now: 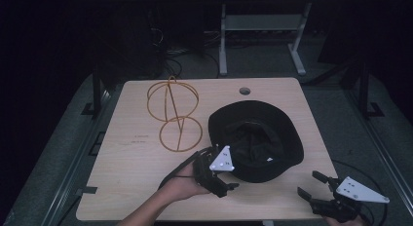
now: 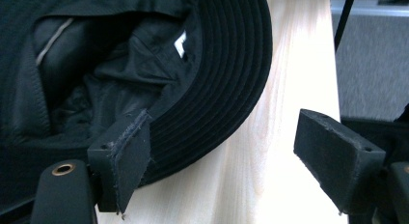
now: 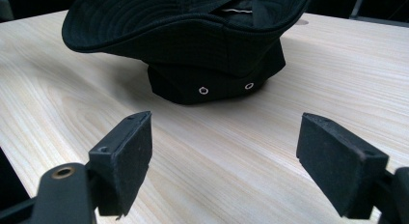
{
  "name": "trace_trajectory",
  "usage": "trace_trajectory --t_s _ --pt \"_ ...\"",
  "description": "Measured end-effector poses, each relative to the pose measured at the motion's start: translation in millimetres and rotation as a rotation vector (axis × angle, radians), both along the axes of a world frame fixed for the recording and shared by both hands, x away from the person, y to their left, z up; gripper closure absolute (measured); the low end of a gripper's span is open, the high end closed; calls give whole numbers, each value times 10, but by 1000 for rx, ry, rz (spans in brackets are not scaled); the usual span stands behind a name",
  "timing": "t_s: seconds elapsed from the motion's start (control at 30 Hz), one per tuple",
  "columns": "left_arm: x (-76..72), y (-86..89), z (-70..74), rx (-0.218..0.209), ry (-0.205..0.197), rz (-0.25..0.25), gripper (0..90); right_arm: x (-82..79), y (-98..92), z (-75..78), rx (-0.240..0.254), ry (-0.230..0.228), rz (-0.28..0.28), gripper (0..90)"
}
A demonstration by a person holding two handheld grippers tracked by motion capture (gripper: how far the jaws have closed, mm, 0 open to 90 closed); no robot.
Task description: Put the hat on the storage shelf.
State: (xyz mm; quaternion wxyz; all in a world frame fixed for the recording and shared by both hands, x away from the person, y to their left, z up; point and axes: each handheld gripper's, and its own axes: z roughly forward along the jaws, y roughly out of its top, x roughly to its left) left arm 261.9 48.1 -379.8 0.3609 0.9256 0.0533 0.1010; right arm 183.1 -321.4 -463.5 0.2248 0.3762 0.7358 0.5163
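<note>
A black bucket hat (image 1: 265, 133) lies upside down on the wooden table (image 1: 131, 177), crown down and its lining with a white label (image 2: 180, 43) facing up. My left gripper (image 1: 226, 170) is at the hat's near-left brim and is open. In the left gripper view (image 2: 222, 137) one jaw hangs over the ribbed brim (image 2: 226, 69) and the other over bare wood. My right gripper (image 1: 311, 184) is open near the table's front right corner, apart from the hat. In the right gripper view (image 3: 224, 137) the hat (image 3: 193, 35) sits ahead, showing two metal eyelets (image 3: 203, 91).
An orange wire frame of rings (image 1: 175, 114) stands on the table to the left of the hat. A round cable hole (image 1: 245, 91) sits near the far edge. Desk legs (image 1: 223, 41) and cables lie on the dark floor beyond.
</note>
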Motion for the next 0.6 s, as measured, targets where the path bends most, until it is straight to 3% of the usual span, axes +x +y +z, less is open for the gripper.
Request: trace_trajectory --t_s 0.03,0.2,0.3,0.33,0.4,0.47,0.6 --pt "3 -59 -35 29 -7 -9 200 1 -2 2 3 -1 0 198" --pt "31 -187 -103 65 -19 -28 201 -4 12 1 2 3 7 202" --pt "41 -310 -222 132 -48 -38 194 0 21 4 3 6 10 203" --pt "41 -310 -222 132 -48 -38 193 0 21 4 3 6 10 203" --pt "47 -377 -294 177 -79 -43 193 5 34 3 5 8 12 204" --pt "59 -407 -329 193 -101 -42 206 13 43 -3 -1 10 19 204" --pt "89 -426 -366 199 -139 -37 371 15 51 -3 -1 7 26 203"
